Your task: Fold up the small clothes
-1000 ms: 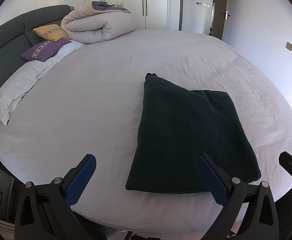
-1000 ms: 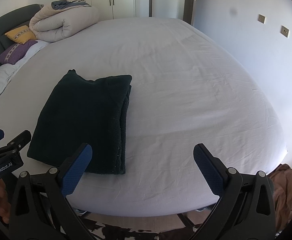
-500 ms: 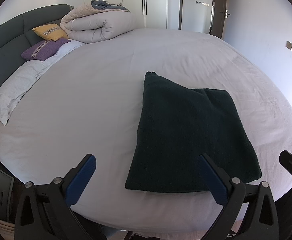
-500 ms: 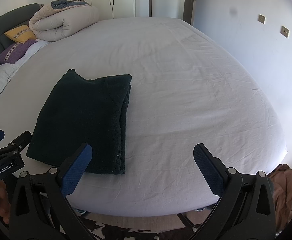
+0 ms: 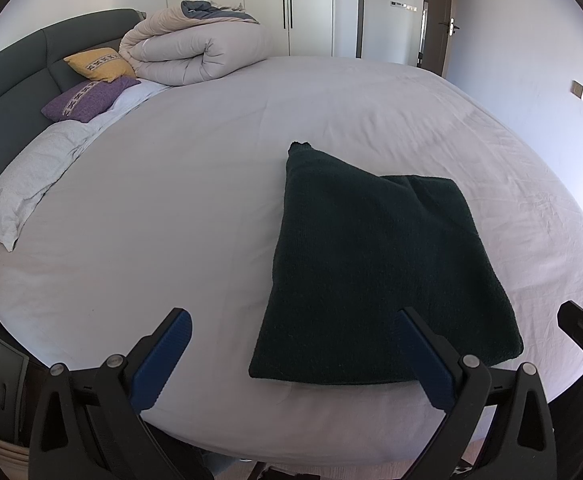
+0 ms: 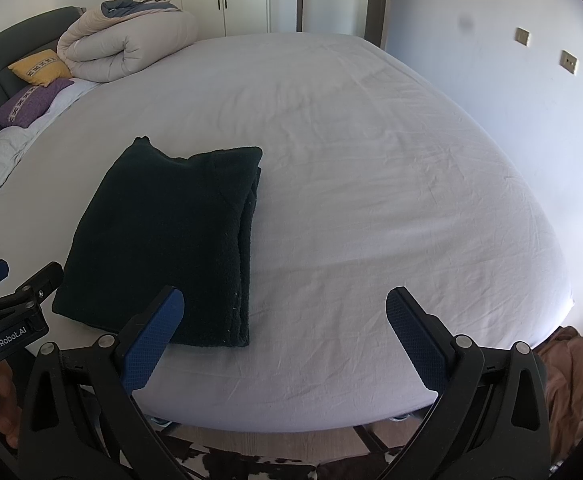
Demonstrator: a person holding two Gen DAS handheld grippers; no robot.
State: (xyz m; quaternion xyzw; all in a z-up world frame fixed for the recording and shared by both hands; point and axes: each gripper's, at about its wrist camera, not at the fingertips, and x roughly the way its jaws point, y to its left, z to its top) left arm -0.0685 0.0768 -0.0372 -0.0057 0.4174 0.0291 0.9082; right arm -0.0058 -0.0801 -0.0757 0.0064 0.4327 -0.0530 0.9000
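Note:
A dark green knitted garment (image 5: 375,264) lies folded into a flat rectangle on the white bed sheet (image 5: 191,184), near the front edge. It also shows in the right wrist view (image 6: 167,240), with stacked layers along its right side. My left gripper (image 5: 291,328) is open and empty, held just in front of the garment's near edge. My right gripper (image 6: 283,308) is open and empty, over the sheet to the right of the garment. The left gripper also shows at the left edge of the right wrist view (image 6: 15,292).
A rolled beige duvet (image 5: 195,52) sits at the head of the bed beside a yellow cushion (image 5: 99,64), a purple cushion (image 5: 87,98) and a white pillow (image 5: 27,188). A brown cloth (image 6: 563,364) lies on the floor at the right. Wardrobes and a door stand behind.
Both grippers have stayed open and nearly still. The view has drifted only slightly. The garment has not moved.

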